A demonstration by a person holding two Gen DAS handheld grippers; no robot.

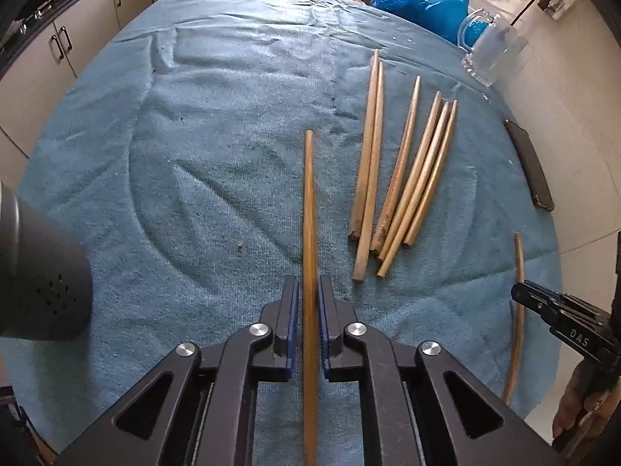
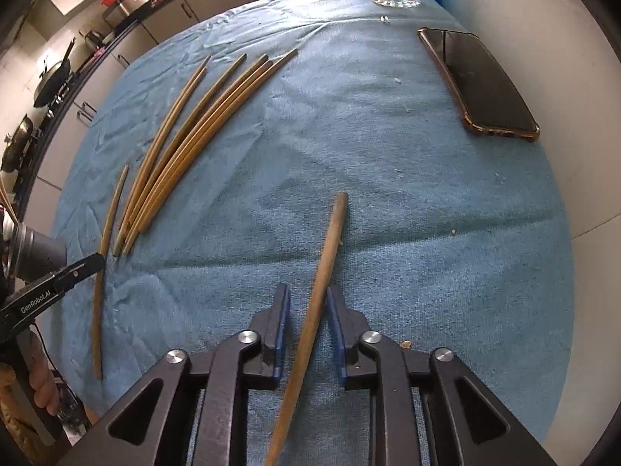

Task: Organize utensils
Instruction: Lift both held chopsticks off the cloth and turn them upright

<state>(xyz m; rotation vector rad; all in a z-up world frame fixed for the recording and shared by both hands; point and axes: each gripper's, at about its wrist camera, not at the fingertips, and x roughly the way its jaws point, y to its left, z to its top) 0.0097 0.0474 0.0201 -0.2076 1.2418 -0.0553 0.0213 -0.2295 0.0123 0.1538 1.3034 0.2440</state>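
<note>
Chopsticks lie on the blue towel (image 1: 194,155) covering the desk, and the job looks to be gathering them into one group. Left tongs (image 1: 309,291) hold one stick (image 1: 309,202) between nearly closed pads, pointing straight ahead, probably to lay it parallel beside the pile (image 1: 403,178) of six just to its right. Right tongs (image 2: 308,299) carry another stick (image 2: 330,240), but their jaws stand wider; only the right pad seems to touch it, so I cannot tell if it is clamped. Farther right, a phone (image 2: 481,81) lies well apart, and a glass mug (image 1: 491,48) stands at the far edge.
</note>
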